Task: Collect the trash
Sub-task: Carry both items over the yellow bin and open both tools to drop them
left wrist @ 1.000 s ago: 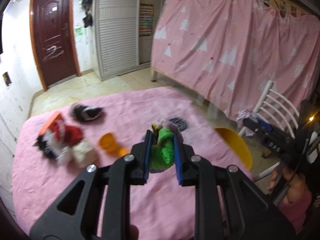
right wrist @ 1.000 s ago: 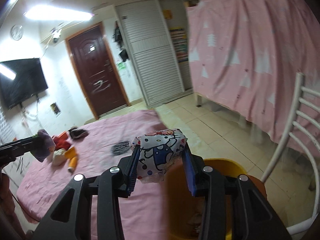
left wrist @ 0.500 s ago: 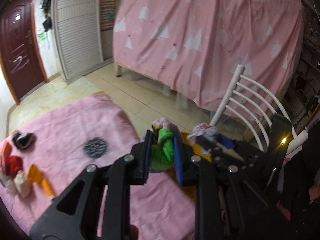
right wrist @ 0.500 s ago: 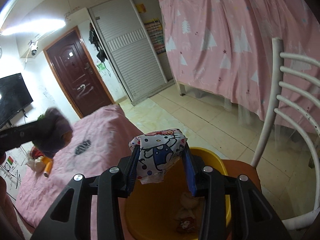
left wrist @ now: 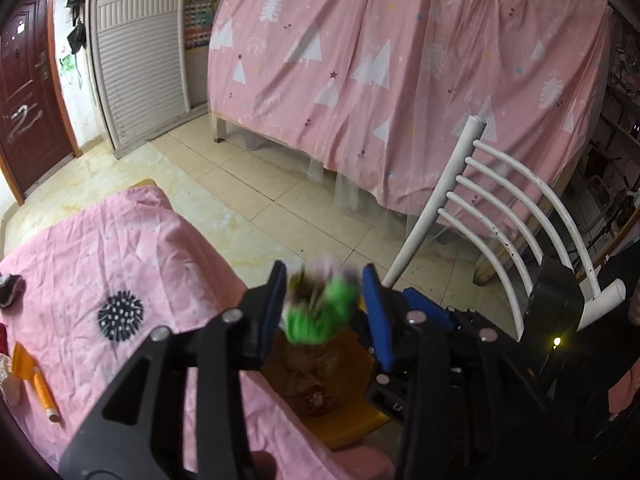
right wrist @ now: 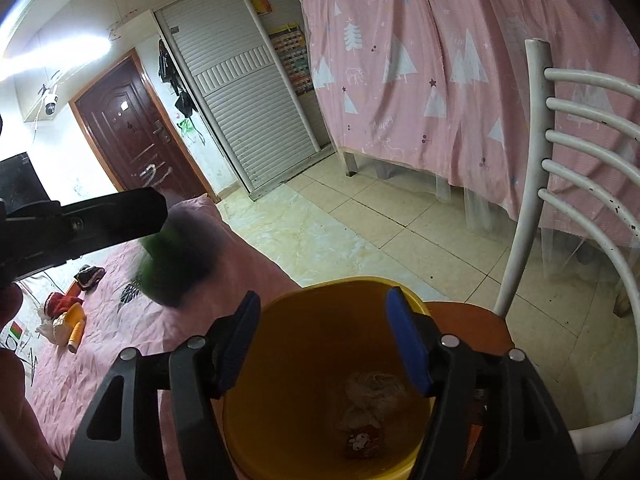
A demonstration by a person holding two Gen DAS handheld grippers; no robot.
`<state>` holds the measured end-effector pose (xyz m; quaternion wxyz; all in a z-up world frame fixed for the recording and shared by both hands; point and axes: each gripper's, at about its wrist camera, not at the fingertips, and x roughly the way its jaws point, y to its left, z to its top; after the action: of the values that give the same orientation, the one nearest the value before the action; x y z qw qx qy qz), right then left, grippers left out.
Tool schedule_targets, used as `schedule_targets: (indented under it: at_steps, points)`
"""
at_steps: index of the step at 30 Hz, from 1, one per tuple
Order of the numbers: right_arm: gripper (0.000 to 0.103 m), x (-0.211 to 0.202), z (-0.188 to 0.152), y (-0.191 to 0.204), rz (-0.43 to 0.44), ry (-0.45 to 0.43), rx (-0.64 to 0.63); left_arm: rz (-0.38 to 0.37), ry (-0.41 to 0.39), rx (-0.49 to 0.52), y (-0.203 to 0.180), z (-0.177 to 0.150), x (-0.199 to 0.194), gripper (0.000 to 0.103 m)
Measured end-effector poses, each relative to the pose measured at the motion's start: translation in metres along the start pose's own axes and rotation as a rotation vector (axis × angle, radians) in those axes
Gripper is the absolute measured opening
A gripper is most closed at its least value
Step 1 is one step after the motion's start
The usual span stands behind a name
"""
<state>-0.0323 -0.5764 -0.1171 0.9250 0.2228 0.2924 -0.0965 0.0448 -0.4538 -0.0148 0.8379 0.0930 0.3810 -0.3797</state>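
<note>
Gaping now, both tools — right tool (right wrist: 322,338) emptied over yellow bin (right wrist: 304,300).

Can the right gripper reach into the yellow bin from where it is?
Probably yes. The right gripper hangs right over the bin's open mouth with open, empty jaws, and only a little trash lies at the bottom. Nothing blocks the way down.

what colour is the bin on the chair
Yellow bin, clearest in the right wrist view.
</note>
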Motion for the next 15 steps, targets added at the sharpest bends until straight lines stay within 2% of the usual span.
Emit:
schedule_targets:
  at_steps: [3, 13, 15]
  points:
    - [0.06, 0.0, 0.0, -0.001, -0.007, 0.001, -0.002, 0.008, -0.022, -0.013, 0.002, 0.001, -0.005, 0.056]
    - [0.061, -0.01, 0.003, 0.01, -0.012, -0.027, -0.017, 0.017, -0.079, -0.052, 0.019, 0.001, -0.037, 0.056]
    - [0.062, -0.017, 0.005, 0.019, -0.002, -0.05, -0.032, 0.023, -0.094, -0.063, 0.025, -0.001, -0.048, 0.061]
